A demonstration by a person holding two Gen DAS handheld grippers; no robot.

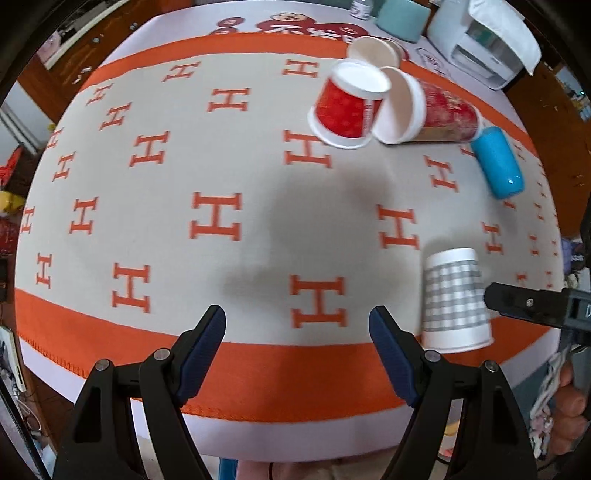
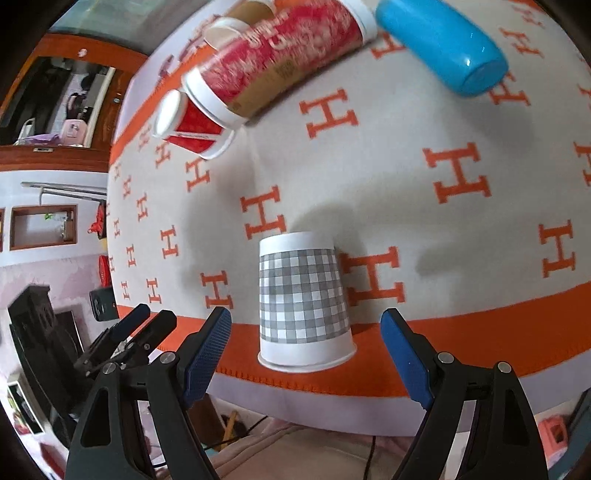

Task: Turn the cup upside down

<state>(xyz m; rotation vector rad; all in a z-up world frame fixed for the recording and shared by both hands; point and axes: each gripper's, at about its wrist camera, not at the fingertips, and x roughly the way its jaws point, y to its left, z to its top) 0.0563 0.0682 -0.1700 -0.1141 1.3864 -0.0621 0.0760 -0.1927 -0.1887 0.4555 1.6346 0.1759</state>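
Note:
A grey-and-white checked paper cup [image 2: 303,301] stands upside down, rim on the cloth, near the table's front edge. It also shows in the left wrist view [image 1: 455,301] at the lower right. My right gripper [image 2: 306,345] is open, its jaws on either side of the cup's base and a little short of it, not touching. My left gripper [image 1: 297,341] is open and empty over the front orange band, to the left of the cup. One finger of the right gripper [image 1: 517,302] reaches in from the right edge beside the cup.
A small red cup [image 1: 349,105] stands upside down at the back. A tall red cup [image 1: 428,110] and a blue tumbler [image 1: 498,160] lie on their sides beside it. Another paper cup [image 1: 376,51], a teal container [image 1: 402,18] and a white appliance [image 1: 480,40] are behind.

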